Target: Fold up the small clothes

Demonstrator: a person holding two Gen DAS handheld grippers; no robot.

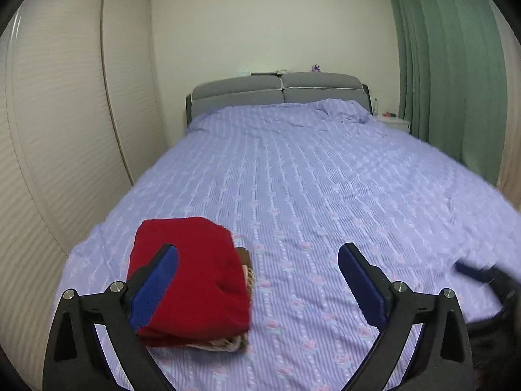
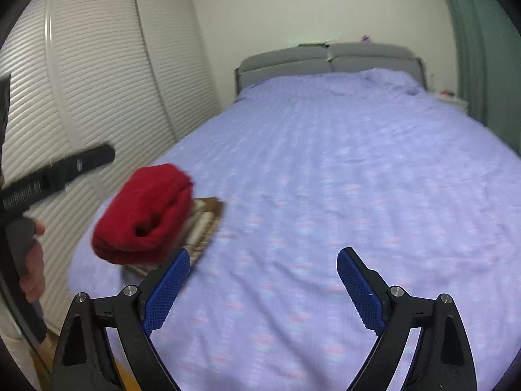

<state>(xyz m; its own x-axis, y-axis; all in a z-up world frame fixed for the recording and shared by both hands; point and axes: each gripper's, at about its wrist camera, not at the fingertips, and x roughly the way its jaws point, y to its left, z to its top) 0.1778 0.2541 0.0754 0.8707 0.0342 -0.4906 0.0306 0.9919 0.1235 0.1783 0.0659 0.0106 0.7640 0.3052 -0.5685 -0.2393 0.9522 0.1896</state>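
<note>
A folded red garment (image 1: 192,277) lies on top of a folded brown-and-cream patterned garment (image 1: 246,268) near the bed's front left corner. It also shows in the right wrist view (image 2: 146,215), with the patterned piece (image 2: 205,224) sticking out under it. My left gripper (image 1: 257,260) is open and empty above the bed, its left finger in front of the red garment. My right gripper (image 2: 263,264) is open and empty, to the right of the pile. The right gripper's blue fingertip (image 1: 465,268) shows at the left wrist view's right edge.
The bed has a lilac patterned cover (image 1: 309,179) and a grey headboard (image 1: 276,93). White louvred wardrobe doors (image 1: 65,114) stand along the left. A green curtain (image 1: 449,58) and a white nightstand (image 1: 395,123) are at the right. The left gripper's body and the hand (image 2: 32,260) show in the right view.
</note>
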